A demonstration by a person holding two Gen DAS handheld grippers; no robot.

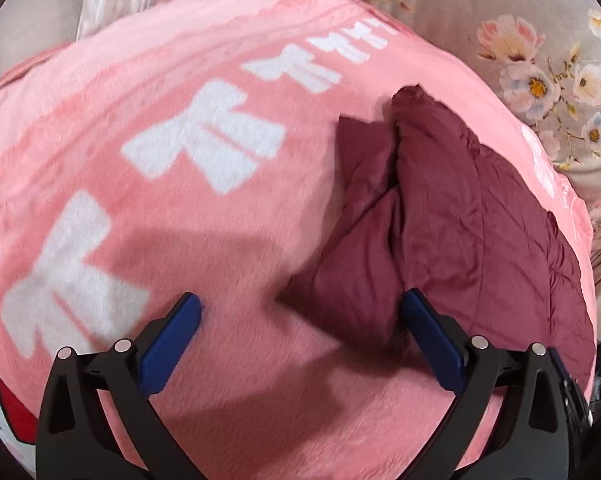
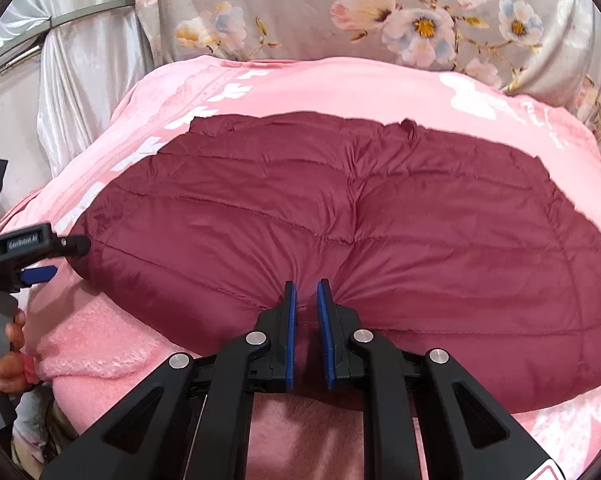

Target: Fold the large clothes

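Jacket (image 2: pixel 340 240): maroon, quilted, puffy, stitched in channels; we see it lying on the blanket, directly ahead of our right hand-held gripper (image 2: pixel 306 292), whose blue-padded jaws are pressed nearly together, pinching a gathered pucker of its near edge.

Left hand-held gripper (image 1: pixel 300 312): jaws spread wide, holding nothing; a folded, pointed part of the jacket (image 1: pixel 440 216) lies ahead and to its right, overlapped by its right finger.

Blanket (image 1: pixel 220 240): pink, fleecy, printed with white bow shapes.

Bedding (image 2: pixel 300 12): grey, satiny, floral.

Right view only: the jacket's full rounded spread, the left hand-held gripper (image 2: pixel 40 256) at its left corner, and grey drapery (image 2: pixel 80 72).
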